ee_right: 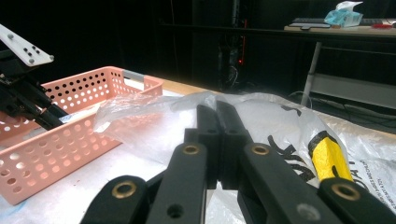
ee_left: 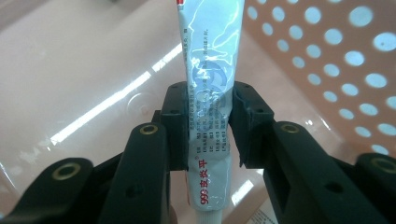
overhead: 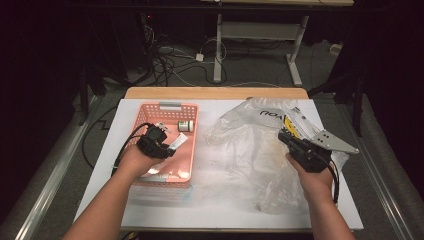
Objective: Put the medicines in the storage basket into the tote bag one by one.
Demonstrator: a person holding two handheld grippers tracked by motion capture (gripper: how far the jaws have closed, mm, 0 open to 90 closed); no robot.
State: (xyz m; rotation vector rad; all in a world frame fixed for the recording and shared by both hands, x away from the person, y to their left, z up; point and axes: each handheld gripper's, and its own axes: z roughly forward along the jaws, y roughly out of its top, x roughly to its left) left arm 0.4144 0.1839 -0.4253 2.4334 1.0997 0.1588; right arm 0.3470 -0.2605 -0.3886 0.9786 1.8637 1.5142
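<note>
i've got the left gripper [ee_left: 208,123] over the pink basket [overhead: 188,111] with its jaws clamped on an ointment tube [ee_left: 210,79], pads pressing its two flat sides around mid-length. in the left gripper view the tube stands lengthwise between the jaws, crimped end away from me, cap end down near my palm, and the basket floor looks to lie below it with a gap, so i judge the tube is lifted clear rather than resting. from the high view my left hand [overhead: 134,161] sits above the basket's near half, and a small white jar [overhead: 185,125] with a green band lies farther back inside.

my right gripper [ee_right: 217,116] has its jaws fully clenched with a fold of the clear plastic bag [overhead: 250,140] seeming to be pinched between them, though i cannot tell how much film is caught. the bag lies crumpled on the white table [overhead: 210,210], just right of the basket.

so i read this as the carry step: tube out of the basket, bag as the likely destination. the next move calls for clearing the basket's right wall, then getting the right hand [overhead: 315,182] to lift the film so a mouth opens before i bring the tube across.
</note>
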